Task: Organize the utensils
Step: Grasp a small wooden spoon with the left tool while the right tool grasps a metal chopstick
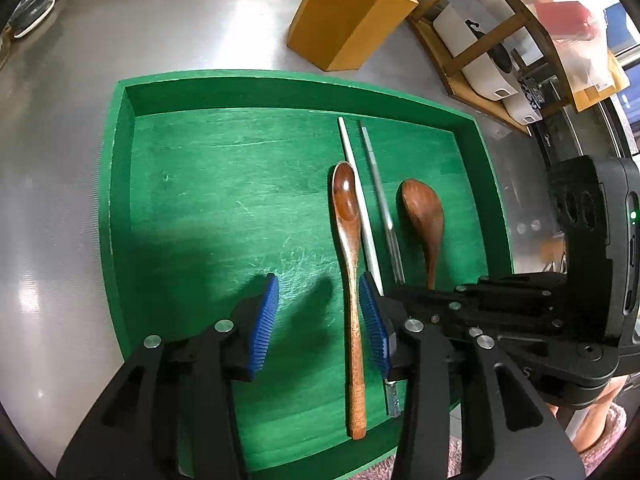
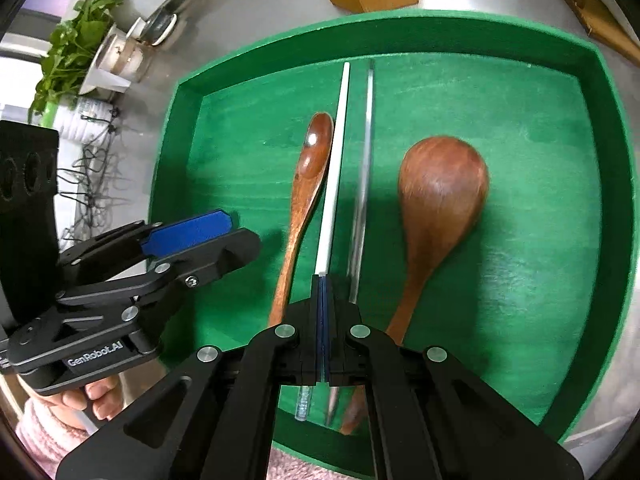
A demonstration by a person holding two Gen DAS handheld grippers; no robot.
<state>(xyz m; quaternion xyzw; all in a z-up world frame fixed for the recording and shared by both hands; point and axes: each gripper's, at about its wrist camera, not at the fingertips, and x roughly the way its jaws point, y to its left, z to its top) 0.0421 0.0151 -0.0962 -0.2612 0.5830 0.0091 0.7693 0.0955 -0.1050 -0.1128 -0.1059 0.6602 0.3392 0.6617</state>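
Observation:
A green tray holds a slim wooden spoon, a white chopstick, a metal chopstick and a broad wooden spoon. My left gripper is open, its blue pads either side of the slim spoon's handle. My right gripper is shut on the white chopstick; it also shows in the left wrist view.
A wooden utensil holder stands behind the tray on the steel counter. A wooden shelf rack is at the back right. A potted plant and cups sit at the far left.

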